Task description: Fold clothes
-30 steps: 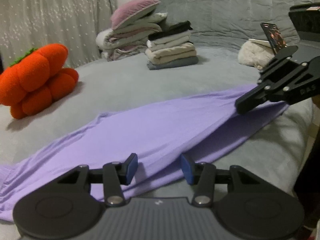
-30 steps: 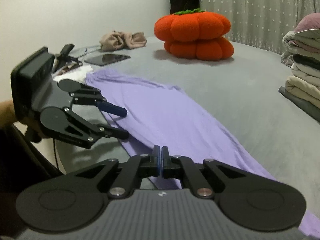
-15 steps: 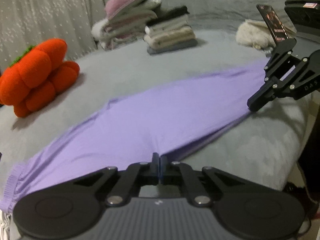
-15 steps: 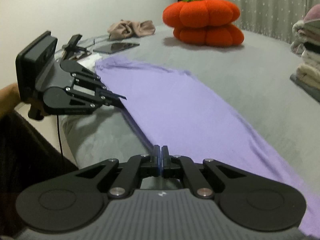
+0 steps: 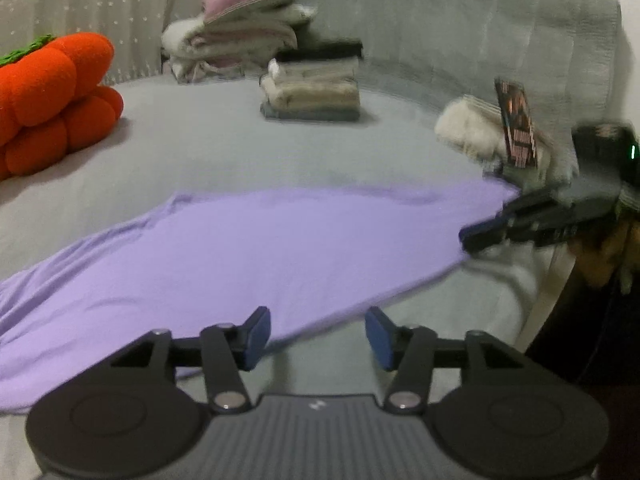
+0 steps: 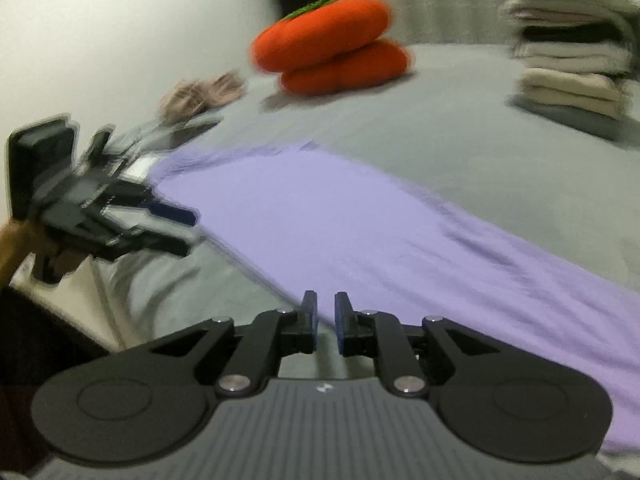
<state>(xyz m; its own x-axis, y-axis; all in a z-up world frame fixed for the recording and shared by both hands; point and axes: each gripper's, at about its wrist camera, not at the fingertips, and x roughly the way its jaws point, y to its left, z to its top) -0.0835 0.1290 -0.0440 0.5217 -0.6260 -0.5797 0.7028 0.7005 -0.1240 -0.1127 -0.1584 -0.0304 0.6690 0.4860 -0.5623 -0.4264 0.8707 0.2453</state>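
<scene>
Through the left wrist view I am holding the left gripper (image 5: 316, 334) low over the near edge of the long lilac jersey garment (image 5: 256, 252), which is lying flat across the grey bedspread (image 5: 224, 148); its blue pads are standing wide apart, gripping nothing. At far right the right gripper (image 5: 466, 238) is reaching in level at the garment's end.

Through the right wrist view the right gripper's pads are sitting slightly parted, empty, just at the cloth's near edge, with a plush orange pumpkin cushion (image 6: 332, 44) far behind.
</scene>
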